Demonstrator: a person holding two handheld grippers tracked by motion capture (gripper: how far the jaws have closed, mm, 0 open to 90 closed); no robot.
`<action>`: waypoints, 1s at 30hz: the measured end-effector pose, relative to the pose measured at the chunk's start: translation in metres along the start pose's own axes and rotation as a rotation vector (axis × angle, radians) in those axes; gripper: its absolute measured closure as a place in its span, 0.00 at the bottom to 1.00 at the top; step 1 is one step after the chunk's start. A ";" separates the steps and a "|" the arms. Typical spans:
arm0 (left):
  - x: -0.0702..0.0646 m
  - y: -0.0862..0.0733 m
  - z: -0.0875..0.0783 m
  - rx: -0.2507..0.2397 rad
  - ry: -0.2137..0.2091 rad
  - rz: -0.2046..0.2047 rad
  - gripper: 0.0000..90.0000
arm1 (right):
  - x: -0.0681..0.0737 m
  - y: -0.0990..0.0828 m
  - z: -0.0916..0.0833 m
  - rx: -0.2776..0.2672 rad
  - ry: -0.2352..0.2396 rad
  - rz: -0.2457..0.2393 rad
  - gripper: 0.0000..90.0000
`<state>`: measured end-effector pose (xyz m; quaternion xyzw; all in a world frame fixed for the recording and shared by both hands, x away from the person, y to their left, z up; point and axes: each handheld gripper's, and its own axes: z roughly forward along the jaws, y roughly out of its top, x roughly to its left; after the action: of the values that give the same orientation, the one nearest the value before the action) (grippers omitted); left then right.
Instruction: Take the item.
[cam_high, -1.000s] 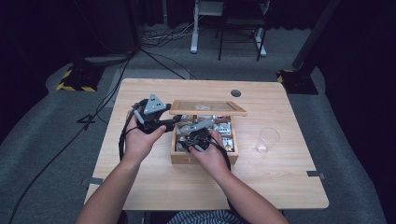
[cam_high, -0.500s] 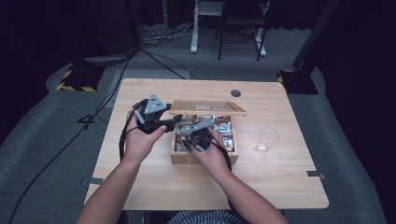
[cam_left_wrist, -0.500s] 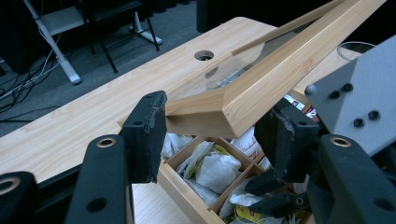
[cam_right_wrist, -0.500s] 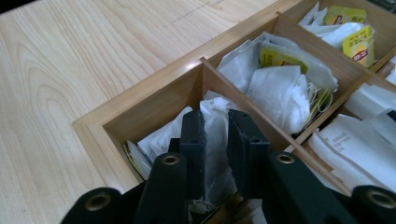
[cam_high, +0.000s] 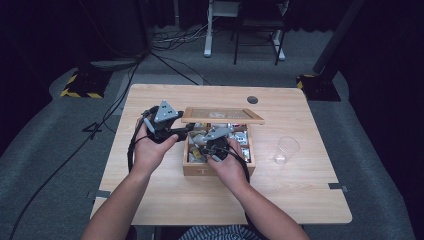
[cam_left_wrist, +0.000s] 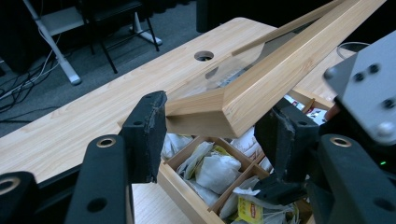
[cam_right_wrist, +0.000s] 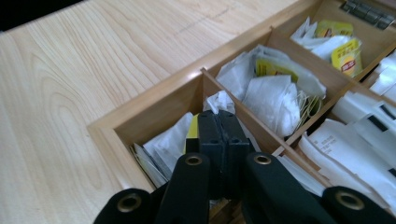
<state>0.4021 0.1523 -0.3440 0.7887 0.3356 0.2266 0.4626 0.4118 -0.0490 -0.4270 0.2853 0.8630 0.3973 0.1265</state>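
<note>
A wooden tea box (cam_high: 220, 170) with several compartments of tea bags sits mid-table. Its glass-paned lid (cam_high: 222, 116) is held raised by my left gripper (cam_high: 187, 129), which is shut on the lid's near-left corner. In the left gripper view the lid (cam_left_wrist: 280, 70) sits between both pads of the left gripper (cam_left_wrist: 217, 112). My right gripper (cam_high: 200, 148) reaches down into the box's front-left compartment. Its jaws have just been closing, and in the right gripper view the right gripper (cam_right_wrist: 218, 116) stands pressed together on a white tea bag (cam_right_wrist: 220, 100) that sticks out at the tips.
A clear plastic cup (cam_high: 287, 149) stands on the table (cam_high: 300, 200) to the right of the box. A cable hole (cam_high: 252, 99) lies near the far edge. Other compartments hold white and yellow tea bags (cam_right_wrist: 275, 93). Desk legs and cables are on the floor beyond.
</note>
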 end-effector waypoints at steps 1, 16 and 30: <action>0.000 0.000 0.000 0.000 0.000 0.000 0.49 | 0.000 0.000 -0.002 -0.010 0.002 0.004 1.00; 0.001 0.000 0.000 0.000 -0.005 -0.001 0.49 | -0.003 0.011 -0.037 -0.092 0.021 0.026 1.00; 0.000 0.000 0.001 0.003 0.000 0.002 0.49 | 0.000 0.017 -0.055 -0.188 0.032 0.008 1.00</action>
<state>0.4025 0.1518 -0.3442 0.7896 0.3354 0.2264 0.4612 0.3940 -0.0738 -0.3785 0.2694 0.8227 0.4813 0.1375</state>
